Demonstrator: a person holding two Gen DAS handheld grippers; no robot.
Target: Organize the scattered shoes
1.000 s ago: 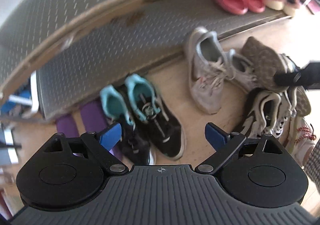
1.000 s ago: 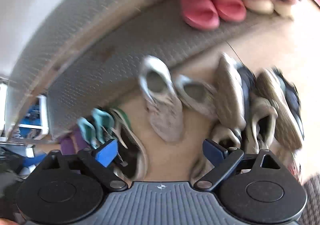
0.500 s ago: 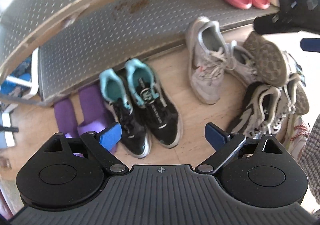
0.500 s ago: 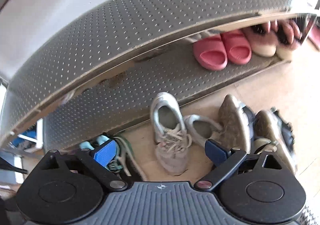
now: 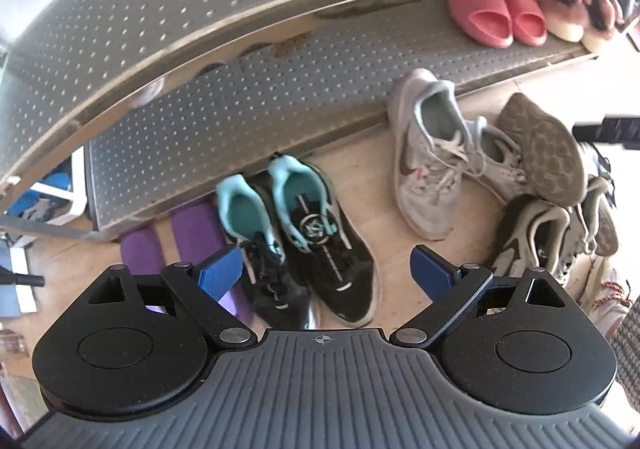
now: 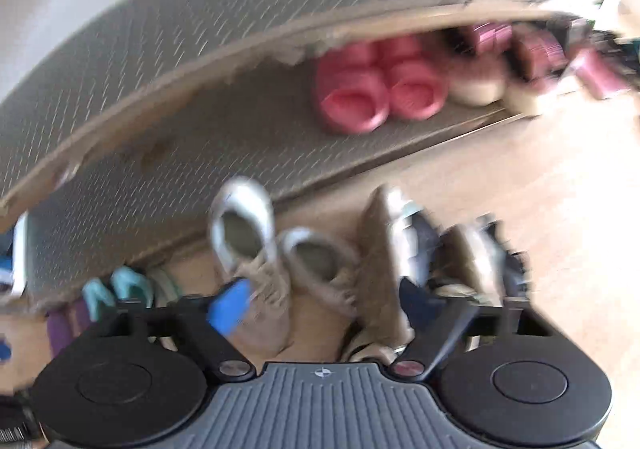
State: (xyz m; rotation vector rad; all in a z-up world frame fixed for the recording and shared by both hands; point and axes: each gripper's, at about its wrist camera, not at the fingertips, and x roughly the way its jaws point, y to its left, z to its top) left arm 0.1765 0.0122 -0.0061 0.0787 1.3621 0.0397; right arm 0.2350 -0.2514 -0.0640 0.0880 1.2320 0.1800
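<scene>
On the wooden floor beside the shoe rack, black-and-teal sneakers lie between the left gripper's spread fingers, while the right gripper (blurred) gapes over grey sneakers.

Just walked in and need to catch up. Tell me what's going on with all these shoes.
A person is tidying shoes with a gripper in each hand. Both the left gripper and right gripper are open and hold nothing. The black sneakers stand paired on the floor by the shoe rack; the grey sneakers and a jumbled shoe pile lie unsorted. Pink slippers sit on the rack.
</scene>
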